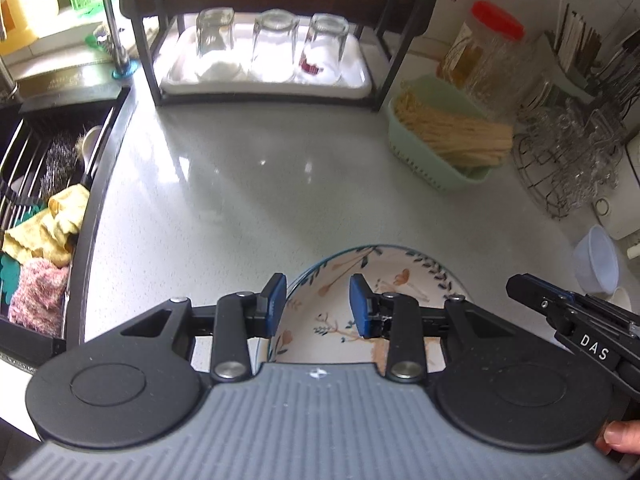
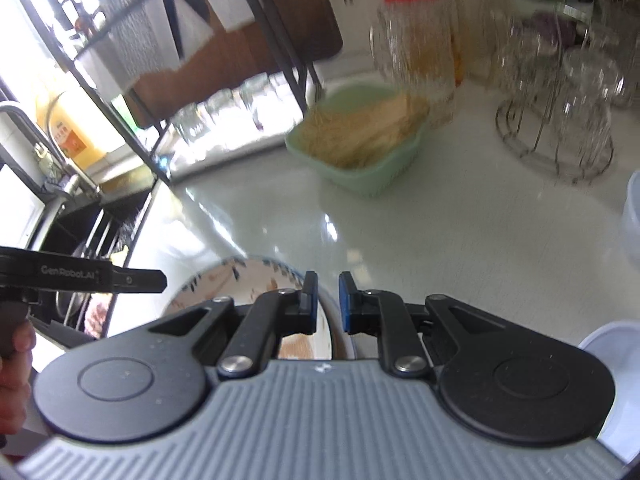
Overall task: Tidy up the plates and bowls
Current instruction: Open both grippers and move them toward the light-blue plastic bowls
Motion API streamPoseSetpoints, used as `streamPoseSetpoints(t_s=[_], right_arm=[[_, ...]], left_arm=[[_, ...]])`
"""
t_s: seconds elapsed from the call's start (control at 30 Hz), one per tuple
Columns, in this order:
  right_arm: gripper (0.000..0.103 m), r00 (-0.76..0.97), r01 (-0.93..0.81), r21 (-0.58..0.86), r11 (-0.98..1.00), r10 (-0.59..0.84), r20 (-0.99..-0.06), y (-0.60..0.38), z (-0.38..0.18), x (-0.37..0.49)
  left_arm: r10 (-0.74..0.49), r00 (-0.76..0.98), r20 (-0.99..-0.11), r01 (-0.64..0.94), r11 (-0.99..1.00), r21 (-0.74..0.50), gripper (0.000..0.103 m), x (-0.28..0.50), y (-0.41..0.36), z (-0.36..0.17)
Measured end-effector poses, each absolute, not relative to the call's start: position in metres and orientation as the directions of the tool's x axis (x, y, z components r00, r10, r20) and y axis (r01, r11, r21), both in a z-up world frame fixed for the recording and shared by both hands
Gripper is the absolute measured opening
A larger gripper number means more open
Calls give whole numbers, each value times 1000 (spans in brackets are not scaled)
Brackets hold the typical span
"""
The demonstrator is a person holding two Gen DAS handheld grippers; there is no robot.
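Floral bowl [image 1: 384, 280] low centre in the left wrist view, cream inside with orange flowers and a blue leaf band at the rim. Left gripper [image 1: 318, 306] straddles its left rim: one blue pad outside the wall, the other inside the bowl. Whether the pads actually press on the wall I cannot tell.

Right wrist view, somewhat blurred: right gripper [image 2: 328, 304] is clamped on the bowl's right rim, the edge caught in the narrow slot between its two blue pads. The bowl's inside spreads to the left of that grip.

Each tool shows at the edge of the other's view, so both hands are at the same bowl, one on either side.

Pale glossy countertop [image 1: 248, 184] fills mid-frame. Upper centre, black rack [image 1: 148, 60] with three upturned glasses [image 1: 276, 44] on a white tray. Right of it, green basket [image 1: 440, 160] of pale sticks and red-lidded jar [image 1: 492, 48]. Far right, wire stand of glassware. Left edge, sink with cloths [image 1: 44, 236].
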State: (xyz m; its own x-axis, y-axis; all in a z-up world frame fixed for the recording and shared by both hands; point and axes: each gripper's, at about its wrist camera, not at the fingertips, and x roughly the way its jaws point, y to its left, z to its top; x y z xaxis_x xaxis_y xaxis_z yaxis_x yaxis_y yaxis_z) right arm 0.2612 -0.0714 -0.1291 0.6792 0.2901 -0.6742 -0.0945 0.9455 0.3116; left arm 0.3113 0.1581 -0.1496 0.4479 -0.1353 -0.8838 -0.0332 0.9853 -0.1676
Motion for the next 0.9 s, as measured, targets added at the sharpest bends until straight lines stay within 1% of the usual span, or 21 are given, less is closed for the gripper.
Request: streamPoseSetpoints(t_s=[0.13,0.23,0.6,0.73,0.9], right_arm=[[15,732,-93,301,949,270,-625,-79,-104,255],[15,764,-96,295,951,261,-590,-86,-85,249],[15,839,-97,299,949,240,-489,-104,-33,219],[15,852,-100,302,948,238,-466,-110,-23,206],[15,864,-98,282,954,222,-452,-116,-18,187]], left_arm=[[-182,473,-862,-2,978,-208,39,311,150,-132],[-178,492,-852,19,981,-194,39,307,143,-121],[-219,576,-788,76,974,-215,39,284,121,-75],[-164,618,-769,59,985,-162,39,272,117,-67],[-147,629,-764,48,988,-150,39,259,114,-64]])
